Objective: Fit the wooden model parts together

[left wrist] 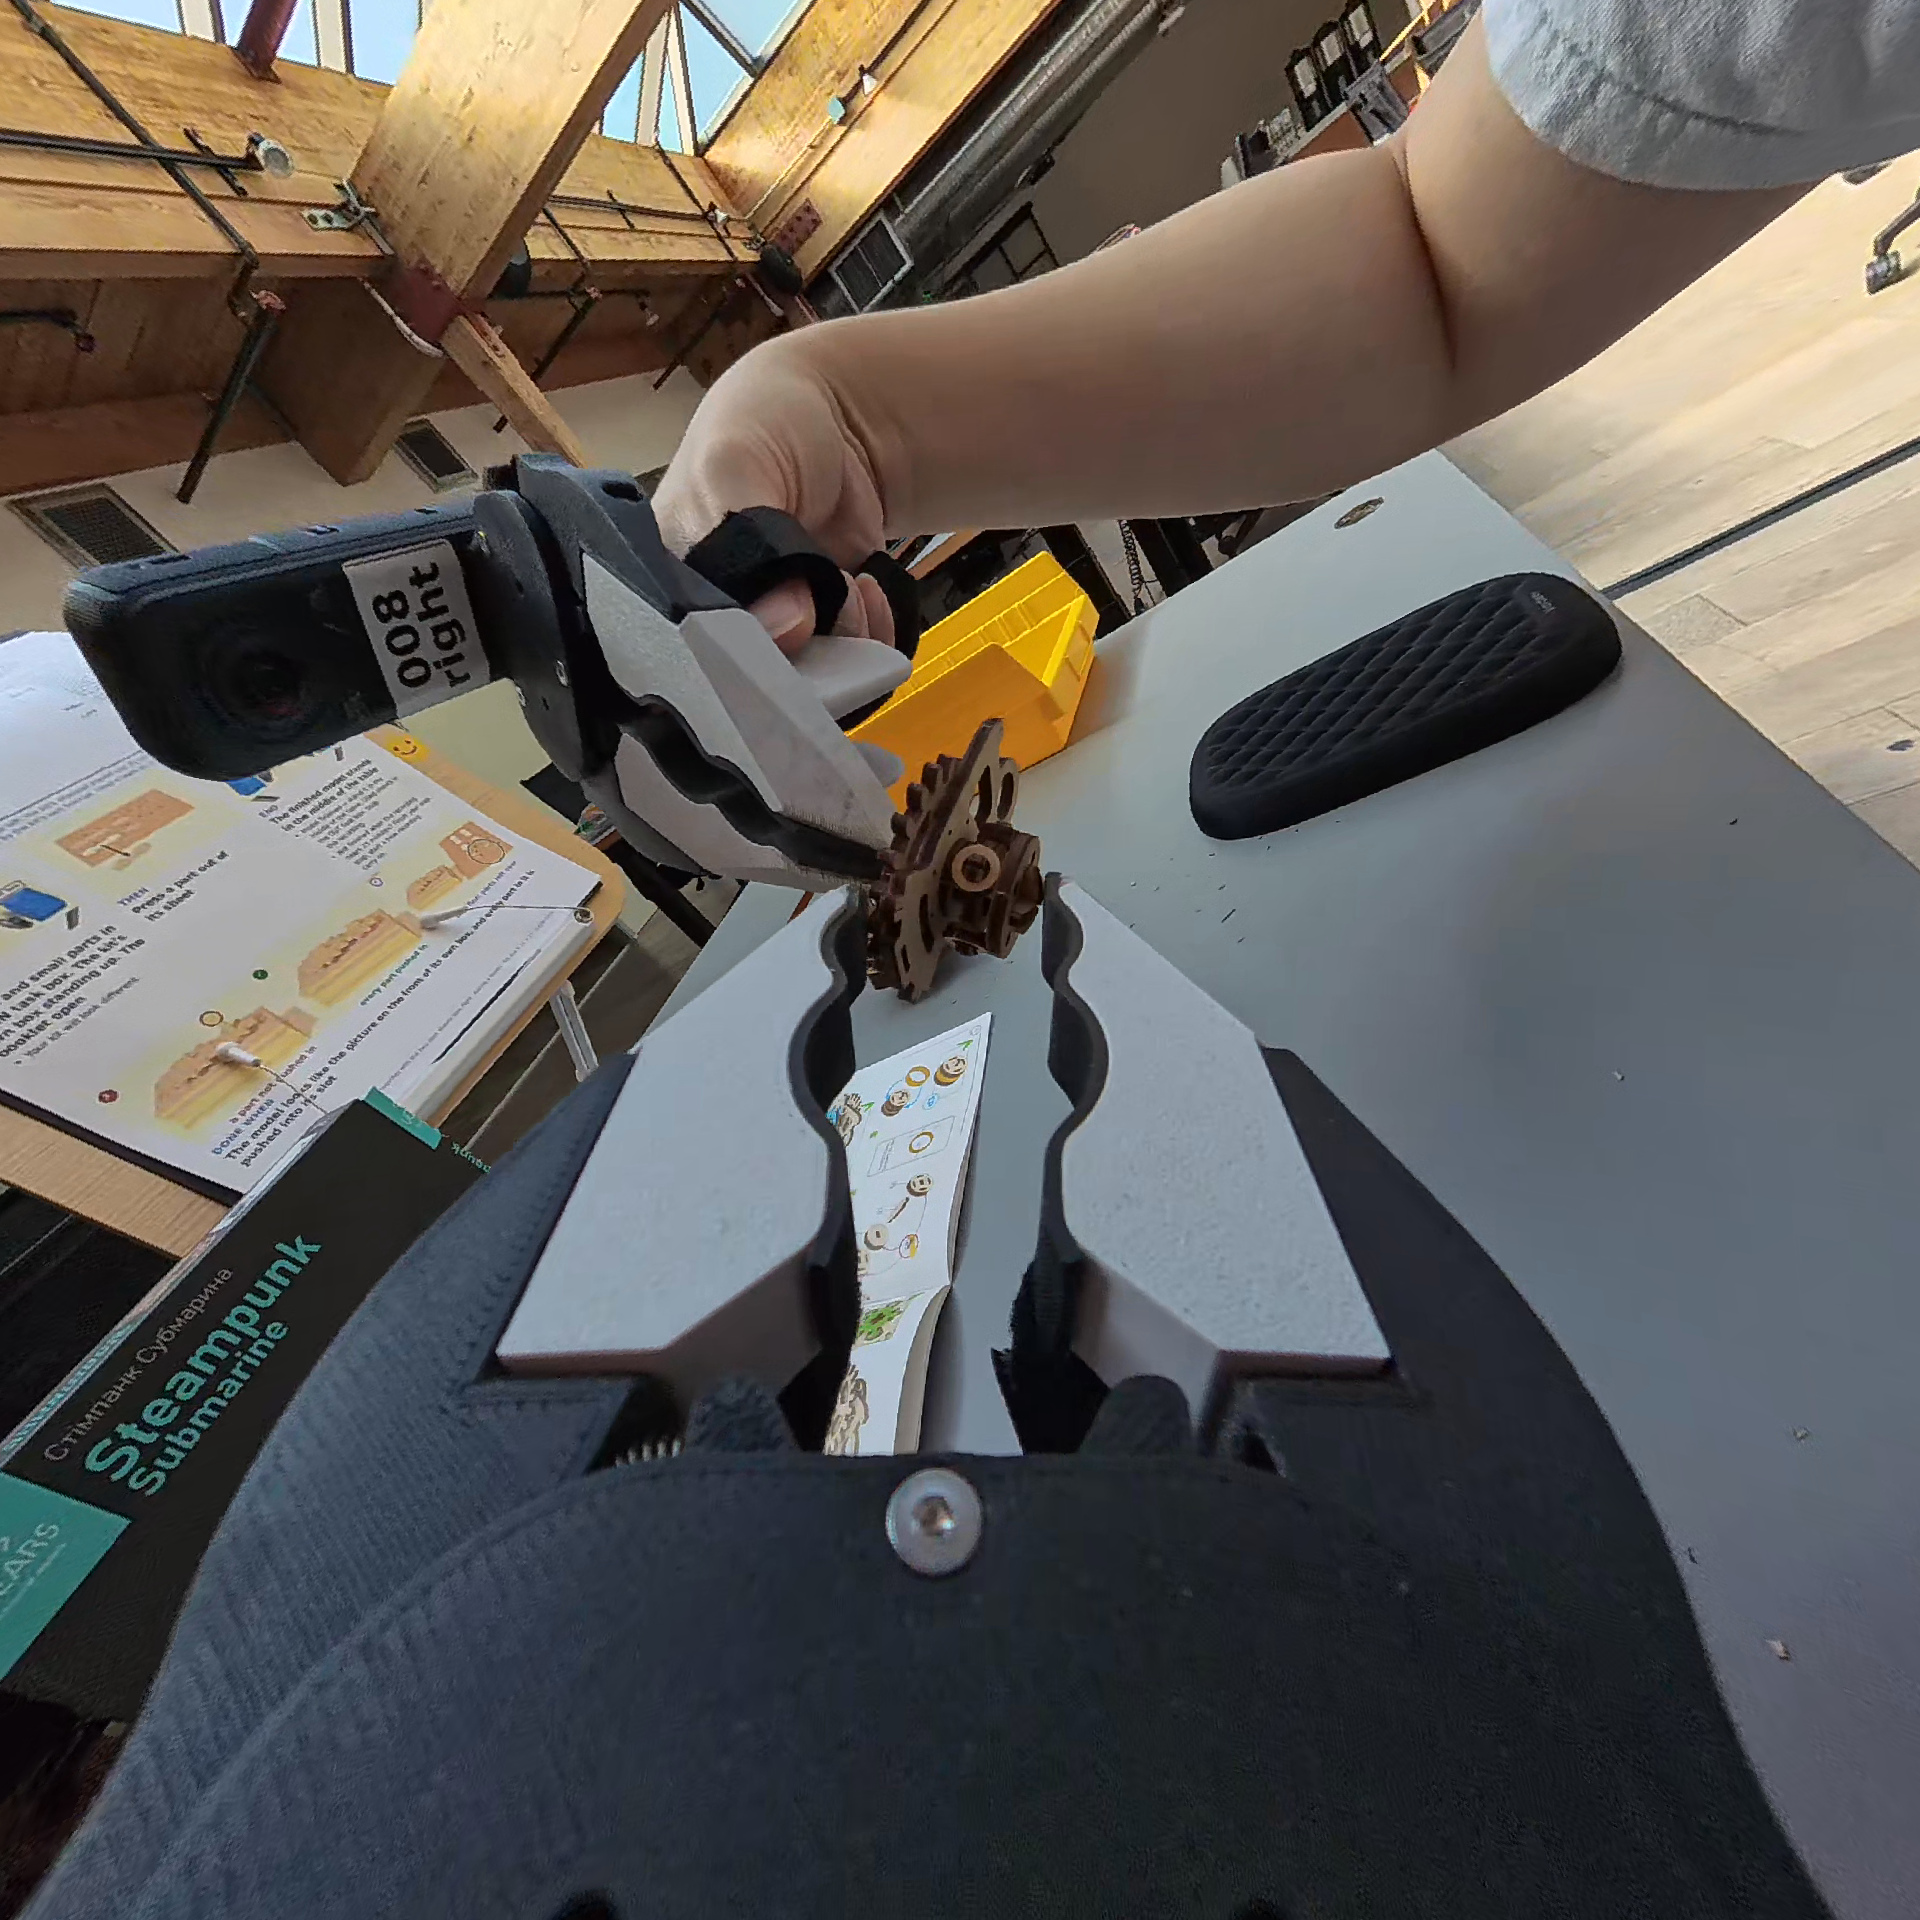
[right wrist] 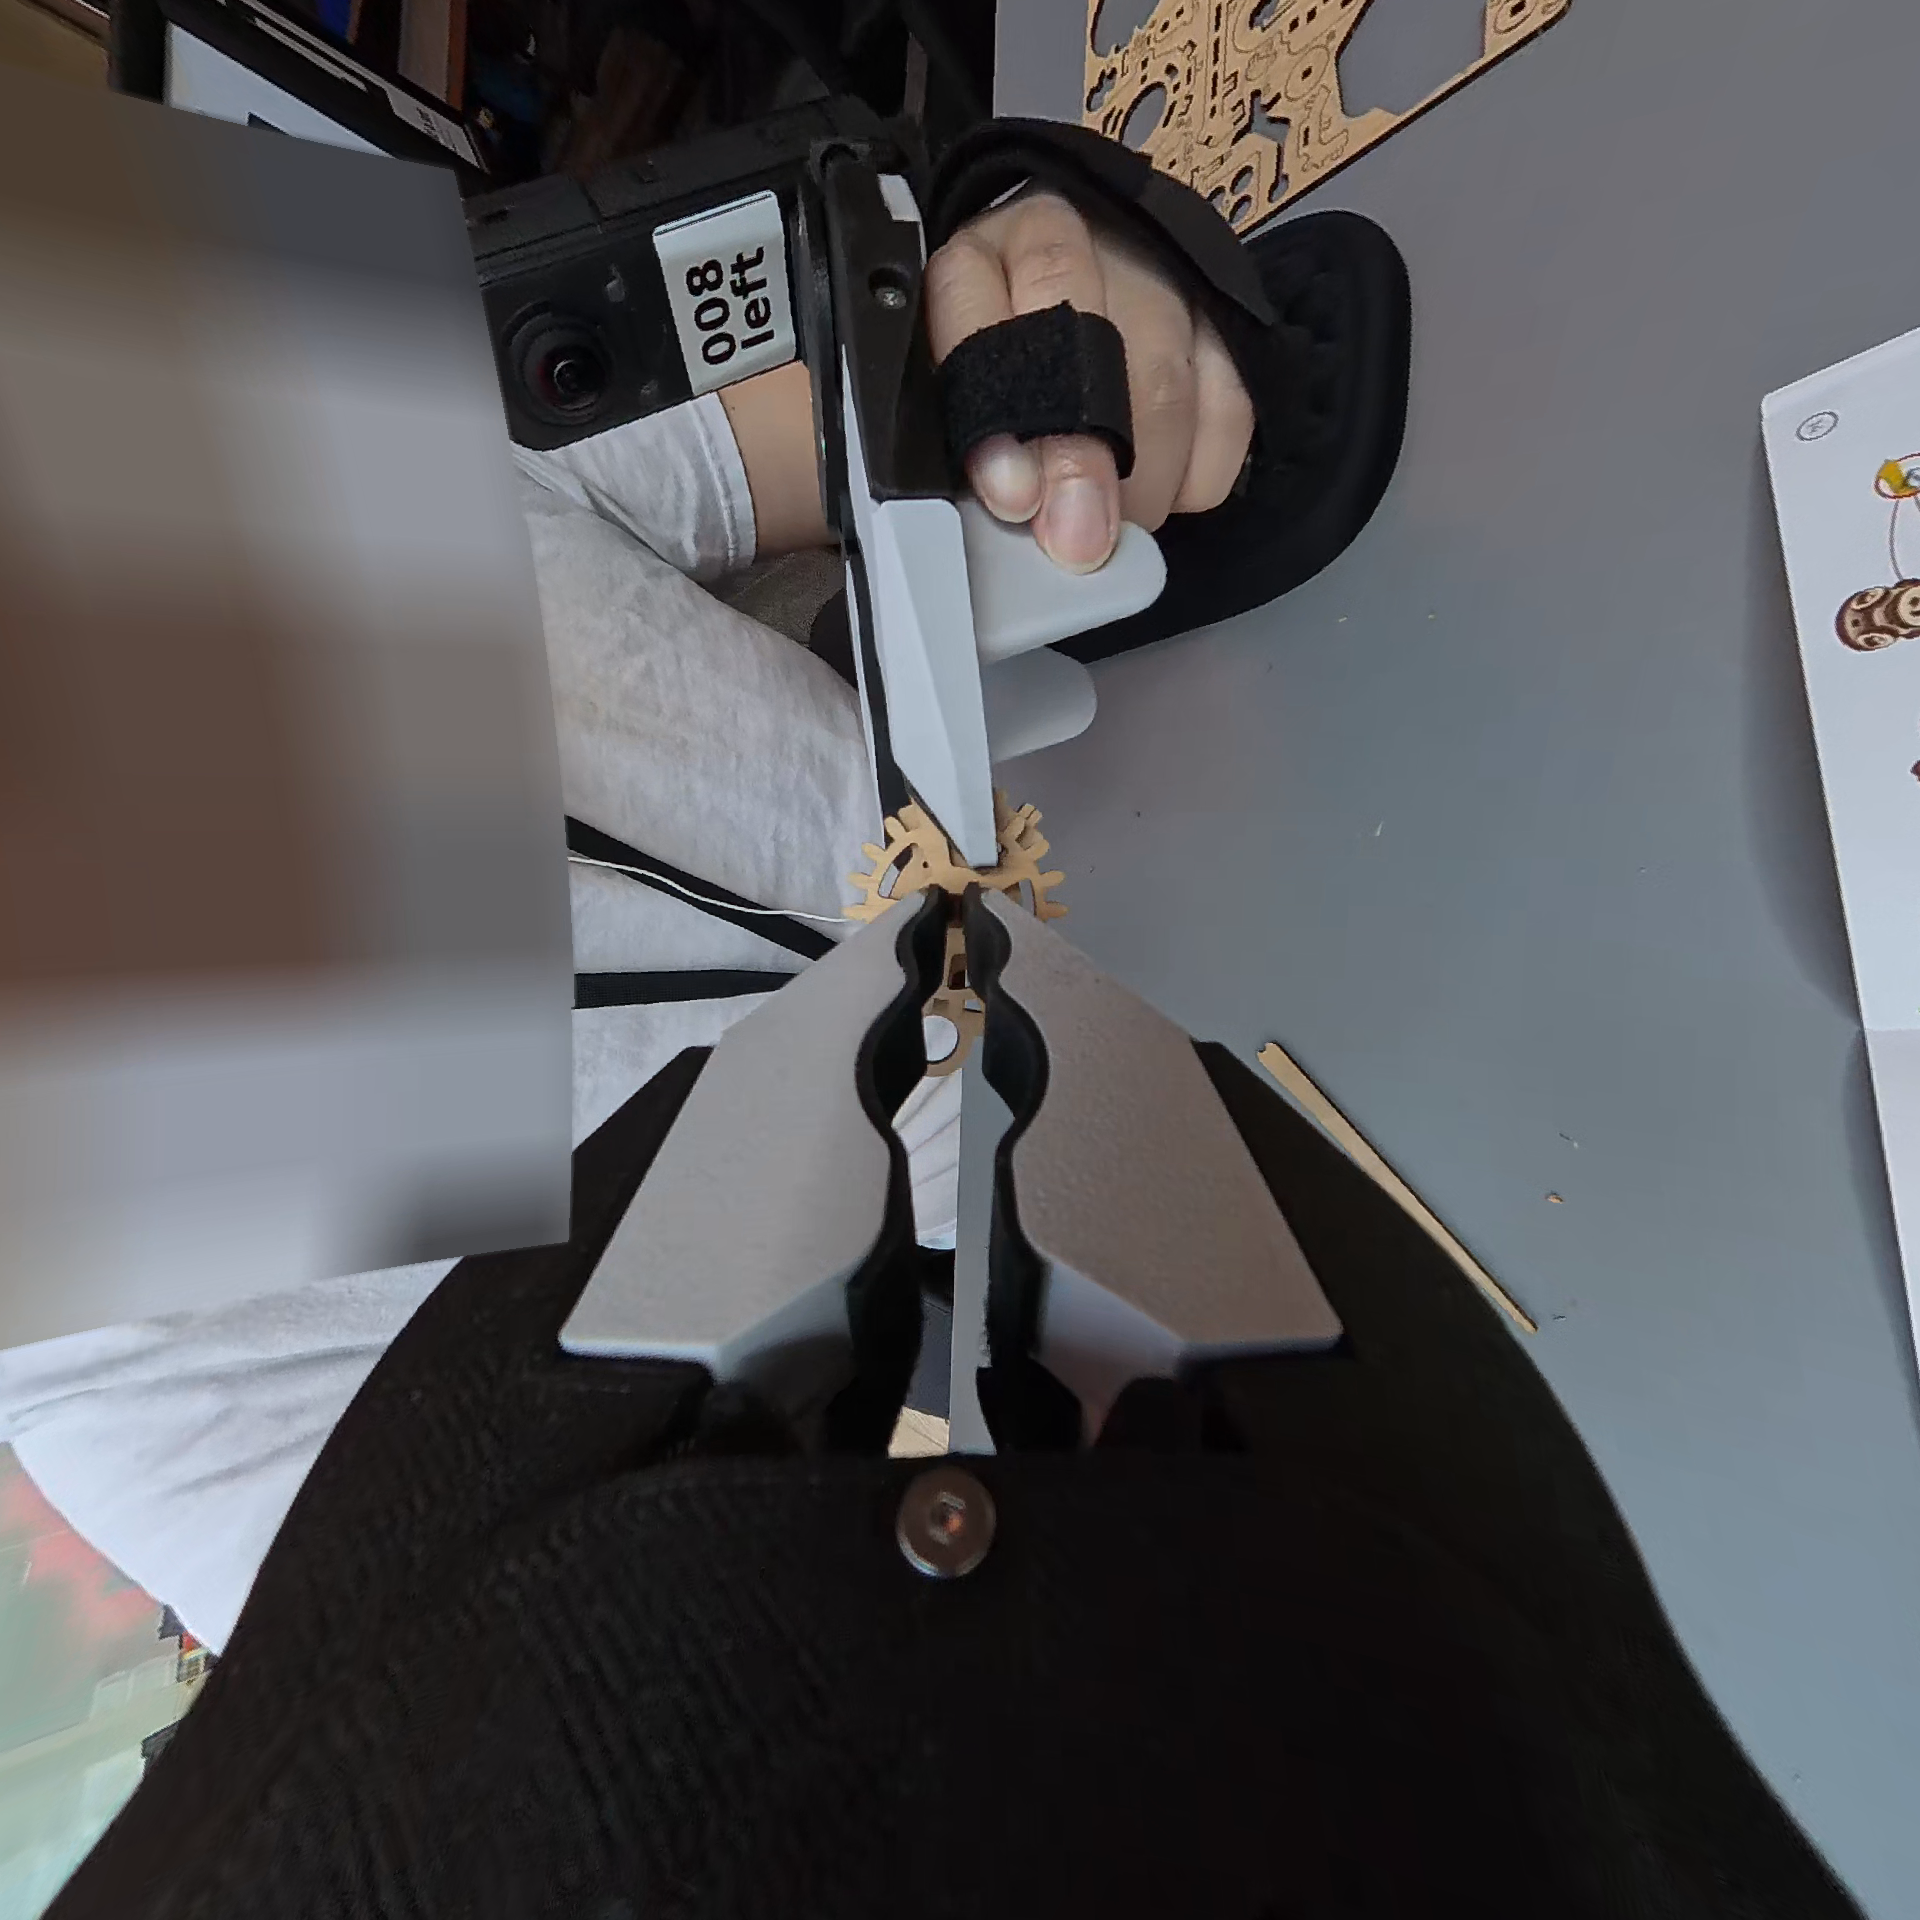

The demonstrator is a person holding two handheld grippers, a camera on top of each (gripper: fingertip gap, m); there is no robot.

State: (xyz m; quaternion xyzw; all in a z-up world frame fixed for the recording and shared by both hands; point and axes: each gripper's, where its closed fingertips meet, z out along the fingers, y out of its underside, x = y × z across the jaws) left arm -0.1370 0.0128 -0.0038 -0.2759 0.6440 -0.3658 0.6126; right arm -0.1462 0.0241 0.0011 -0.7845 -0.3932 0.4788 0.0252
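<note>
Both grippers at gear assembly (left wrist: 951,868): right gripper (left wrist: 878,857) pinching it, left gripper (left wrist: 951,904) spread wide, holding nothing

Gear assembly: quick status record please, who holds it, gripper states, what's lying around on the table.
gear assembly: wooden, lifted off the table
right gripper: shut on gear assembly
left gripper: open, fingers either side of the gear assembly
table: grey
instruction booklet: open below the left gripper
yellow bin: far edge
black pad: right of the bin
parts sheet: punched out
</note>
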